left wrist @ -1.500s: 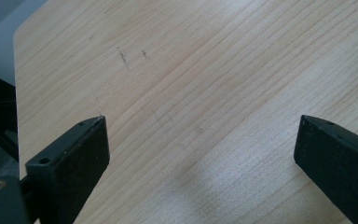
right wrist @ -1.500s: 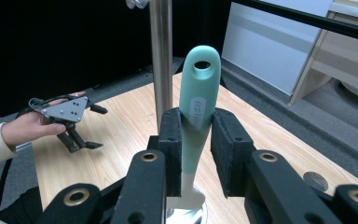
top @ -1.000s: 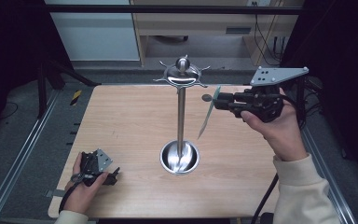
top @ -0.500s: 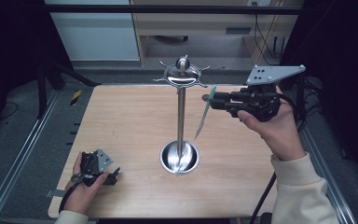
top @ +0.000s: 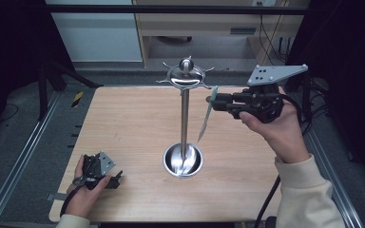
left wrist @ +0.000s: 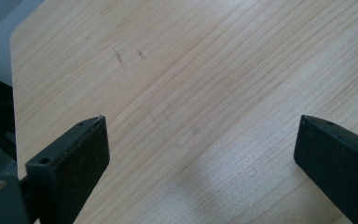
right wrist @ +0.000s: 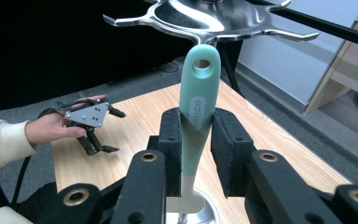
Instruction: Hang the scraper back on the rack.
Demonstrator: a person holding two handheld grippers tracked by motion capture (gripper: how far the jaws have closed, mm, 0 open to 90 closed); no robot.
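One table (top: 123,123), bare between wide-open left gripper (left wrist: 200,154) jaws | utensil stand (top: 184,118): hooks just above right gripper (right wrist: 196,140) jaws | teal-handled utensil (right wrist: 196,100) clamped there, moved closer to stand; hanging hole nears hook.

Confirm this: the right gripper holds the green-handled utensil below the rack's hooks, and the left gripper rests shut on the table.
Not quite. The left gripper rests on the table with its jaws open, as the left gripper view shows. The right gripper does hold the green-handled utensil below the rack's hooks.
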